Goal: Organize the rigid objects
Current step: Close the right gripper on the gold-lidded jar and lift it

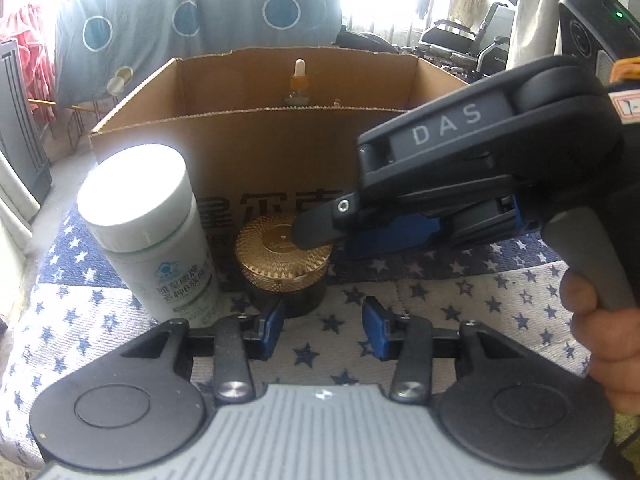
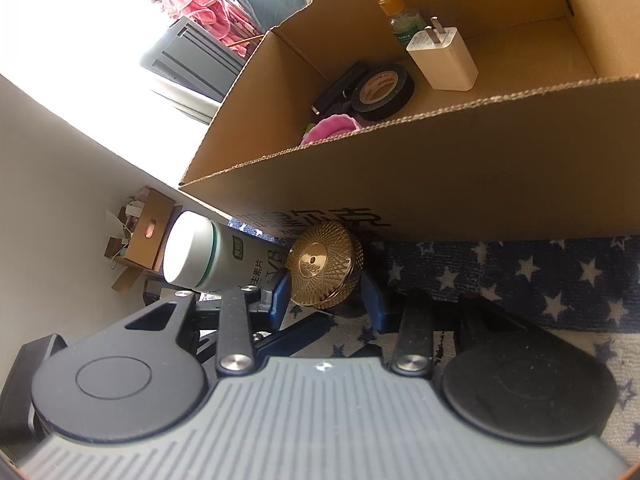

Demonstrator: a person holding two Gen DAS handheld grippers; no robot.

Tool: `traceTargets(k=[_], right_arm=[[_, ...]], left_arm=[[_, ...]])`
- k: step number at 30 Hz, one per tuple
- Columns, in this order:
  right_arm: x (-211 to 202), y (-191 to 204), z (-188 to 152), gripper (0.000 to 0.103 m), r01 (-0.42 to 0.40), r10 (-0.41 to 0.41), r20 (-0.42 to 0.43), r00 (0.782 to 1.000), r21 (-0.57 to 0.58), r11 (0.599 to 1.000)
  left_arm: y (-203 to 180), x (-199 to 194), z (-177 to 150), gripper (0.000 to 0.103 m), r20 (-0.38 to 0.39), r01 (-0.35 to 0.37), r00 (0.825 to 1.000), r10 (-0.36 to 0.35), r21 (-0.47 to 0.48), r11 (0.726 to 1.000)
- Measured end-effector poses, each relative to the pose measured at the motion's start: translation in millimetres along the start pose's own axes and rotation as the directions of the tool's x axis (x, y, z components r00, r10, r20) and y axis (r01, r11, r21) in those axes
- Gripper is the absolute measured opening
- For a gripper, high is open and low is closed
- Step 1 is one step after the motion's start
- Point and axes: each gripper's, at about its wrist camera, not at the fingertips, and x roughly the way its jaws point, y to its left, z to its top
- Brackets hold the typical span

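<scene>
Task judged approx. halfway. Already in the cardboard box: a dropper bottle, a white plug, a roll of black tape, sth pink & a dark item at the back that can't be made out. Left outside, on the near side of the box: a gold-lidded jar touching or just beside the box front, & a white bottle just left of it, upright.

The jar is being dealt w/ now. The right gripper is laid on its side, its blue fingers set either side of the gold lid, close to or touching it; whether it's clamped yet can't be told, so the grip isn't counted as made. The left gripper is held near & low in front of the jar, fingers apart, nothing between them.

Surface: a soft cloth w/ blue stars on white & white stars on blue, prob. a bed or sofa cover. Room: a grey quilt w/ blue circles hung behind the box, bright windows far back, a wheelchair at far right
</scene>
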Motion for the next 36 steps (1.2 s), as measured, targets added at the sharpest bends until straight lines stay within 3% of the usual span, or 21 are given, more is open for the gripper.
traceTargets(k=[3,19,36], right_arm=[[-2,-4,3,0.039,0.002,-0.002,0.013,1.000,0.009,1.000],[29,-15,4,0.042,-0.032,0.031,0.016,0.999,0.038,0.999],[-21,-29,-39,0.042,0.006,-0.017,0.094,0.995,0.123,0.992]], left_arm=[[0,-1,1,0.055,0.027,-0.041,0.999,0.041,0.016,0.999],[3,24,9,0.060,0.011,-0.067,0.998,0.067,-0.005,0.998],[-28,1,-4,0.058,-0.035,0.055,0.998,-0.053,0.043,0.998]])
